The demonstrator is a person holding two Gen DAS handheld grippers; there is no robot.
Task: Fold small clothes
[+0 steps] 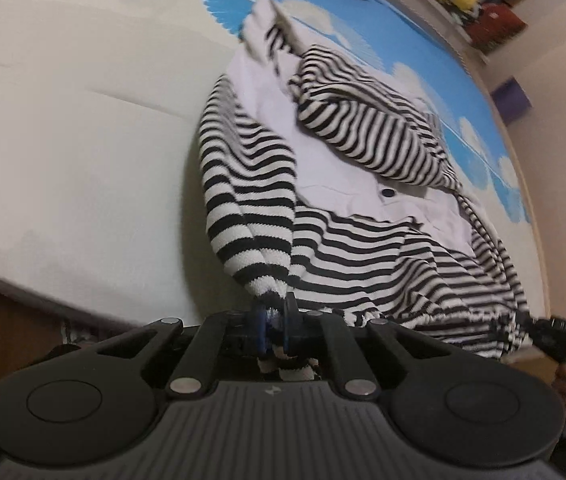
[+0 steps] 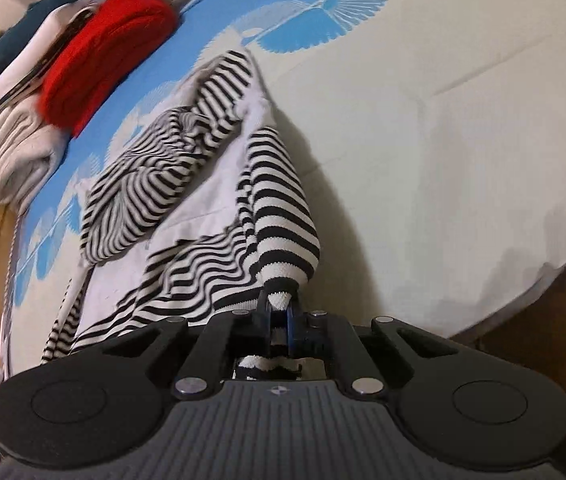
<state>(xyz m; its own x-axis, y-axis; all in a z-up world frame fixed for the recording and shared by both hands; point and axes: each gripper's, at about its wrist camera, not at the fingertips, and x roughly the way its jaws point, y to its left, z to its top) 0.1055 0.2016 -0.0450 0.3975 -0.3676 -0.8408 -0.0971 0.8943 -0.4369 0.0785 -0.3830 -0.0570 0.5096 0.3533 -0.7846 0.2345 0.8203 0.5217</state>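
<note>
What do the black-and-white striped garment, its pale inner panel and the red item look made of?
Black-and-white striped garment: knit, probably cotton or a blend; ribbed, nubbly loops show near the pinch.
Pale inner panel: smooth woven cloth, matte, creased, with a dark button.
Red item: fuzzy knit or fleece, too blurred to tell which.

Bed (image 1: 63, 140) bears striped garment (image 1: 363, 240) and folded clothes (image 2: 63, 92).
</note>
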